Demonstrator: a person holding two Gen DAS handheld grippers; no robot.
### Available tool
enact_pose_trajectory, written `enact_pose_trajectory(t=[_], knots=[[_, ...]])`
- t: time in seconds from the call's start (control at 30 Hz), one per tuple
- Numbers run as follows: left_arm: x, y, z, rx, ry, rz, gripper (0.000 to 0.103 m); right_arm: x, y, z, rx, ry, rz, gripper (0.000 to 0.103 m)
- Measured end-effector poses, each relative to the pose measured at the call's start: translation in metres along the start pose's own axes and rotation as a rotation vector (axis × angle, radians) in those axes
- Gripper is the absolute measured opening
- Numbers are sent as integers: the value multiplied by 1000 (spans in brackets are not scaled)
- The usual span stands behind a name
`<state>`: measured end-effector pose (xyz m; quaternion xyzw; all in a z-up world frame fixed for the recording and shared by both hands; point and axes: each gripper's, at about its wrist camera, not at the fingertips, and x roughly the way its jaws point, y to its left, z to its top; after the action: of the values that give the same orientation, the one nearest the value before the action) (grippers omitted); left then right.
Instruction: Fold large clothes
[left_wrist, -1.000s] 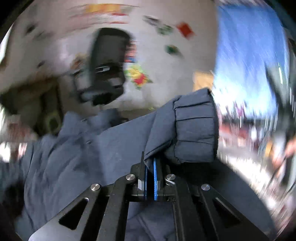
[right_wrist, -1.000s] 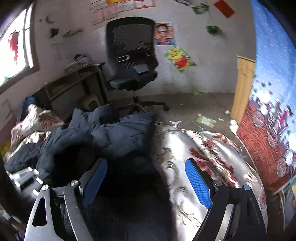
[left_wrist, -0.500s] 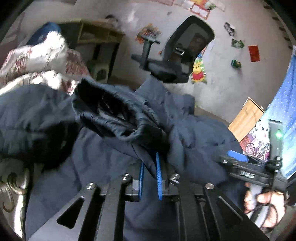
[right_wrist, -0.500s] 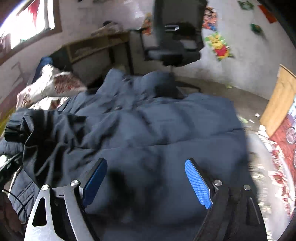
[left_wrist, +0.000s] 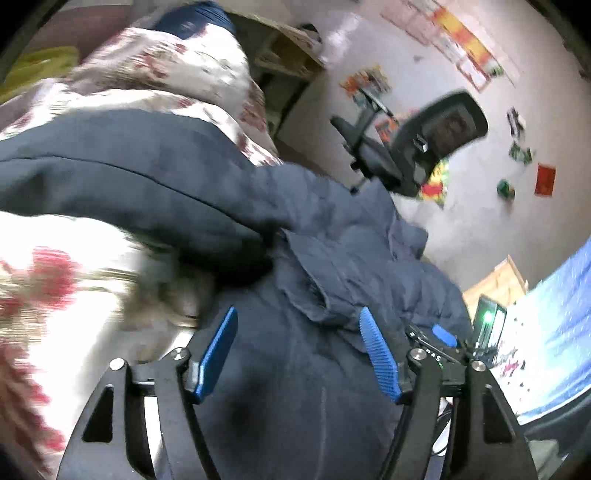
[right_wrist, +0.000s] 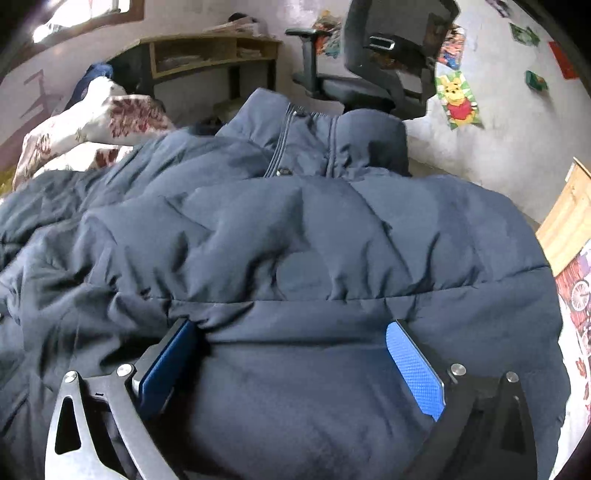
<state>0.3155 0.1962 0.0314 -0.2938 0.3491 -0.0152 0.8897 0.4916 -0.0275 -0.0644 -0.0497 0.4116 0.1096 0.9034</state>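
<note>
Navy puffer jacket (right_wrist: 295, 236) spread across the bed, collar and zipper at the far end toward the office chair (right_wrist: 384, 62). Floral bedding (left_wrist: 55, 288) exposed left of the jacket; floral pillow (right_wrist: 92, 122) far left, by the wooden desk (right_wrist: 207, 51). Right claw (right_wrist: 295, 365) at the jacket's near quilted section, jaws opening, fabric bulging between the pads, not pinched. Left claw (left_wrist: 299, 354) over the jacket's left part, jaws opening, nothing gripped.
</note>
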Motion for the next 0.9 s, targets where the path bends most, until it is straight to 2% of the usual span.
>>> enact_pose_trajectory(t=[0.07,0.2,0.33,0.4,0.5,0.63,0.8,0.9], knots=[[-21,12,9,-26,-20,5,70,-12,1,0,38,-35,-3,103],[-71,44,28,-89,-97,44,71,-36,22,1,70,-109,35,103],[-114,92,42,-212,-225,174,72,-44,63,11,14,-132,77,103],[-128,121,47,-304,-244,212,73,-47,84,14,-20,-146,101,103],[-133,164,52,-436,-239,211,73,-50,113,19,-74,-164,118,103],[-130,214,49,-631,-182,145,73,-43,144,27,-127,-157,122,103],[-127,237,58,-664,-159,119,73,-28,162,31,-161,-131,80,103],[-121,237,59,-680,-154,120,73,-18,167,29,-173,-106,70,103]])
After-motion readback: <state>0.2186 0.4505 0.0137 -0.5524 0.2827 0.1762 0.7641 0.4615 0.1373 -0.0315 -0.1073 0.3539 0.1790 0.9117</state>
